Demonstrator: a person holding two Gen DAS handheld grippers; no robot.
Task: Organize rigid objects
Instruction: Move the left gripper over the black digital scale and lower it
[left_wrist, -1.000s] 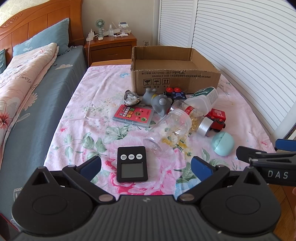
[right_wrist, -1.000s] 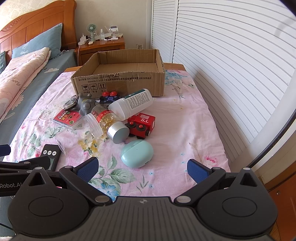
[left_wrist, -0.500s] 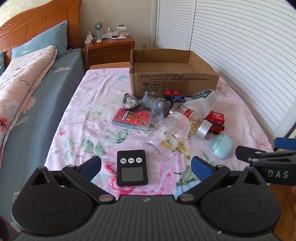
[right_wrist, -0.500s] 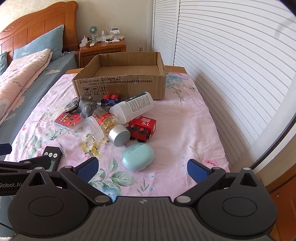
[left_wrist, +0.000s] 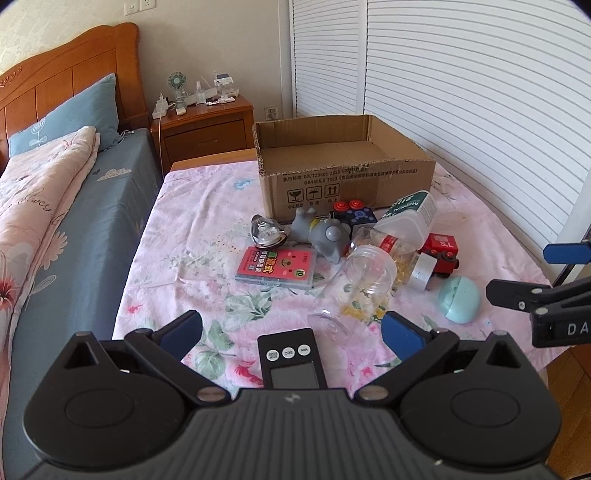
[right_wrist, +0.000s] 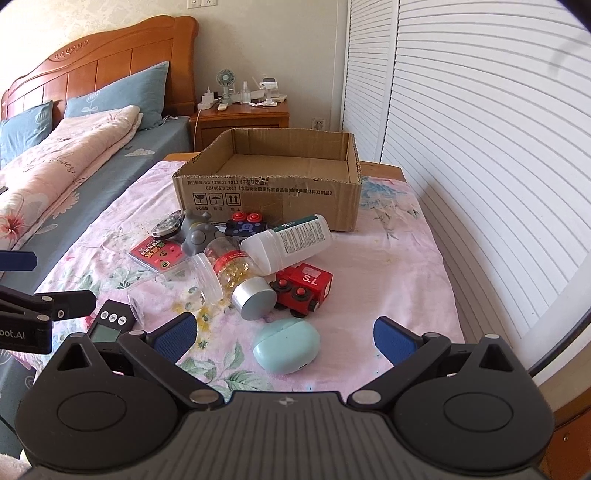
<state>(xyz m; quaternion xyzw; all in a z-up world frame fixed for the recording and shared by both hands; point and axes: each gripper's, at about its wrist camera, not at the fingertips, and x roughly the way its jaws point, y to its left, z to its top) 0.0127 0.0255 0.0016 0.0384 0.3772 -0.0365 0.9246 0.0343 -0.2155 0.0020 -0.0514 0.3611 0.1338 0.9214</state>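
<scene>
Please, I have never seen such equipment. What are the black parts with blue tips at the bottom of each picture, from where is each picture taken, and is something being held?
Each picture comes from a camera mounted on a hand-held two-finger gripper, looking forward along its fingers. One view shows the left gripper, the other the right gripper; the blue tips are finger pads. Both are open and hold nothing. On the flowered cloth lie a black timer, a clear jar, a white bottle, a red toy train, a mint case and other small things. Behind them stands an open cardboard box, which looks empty.
</scene>
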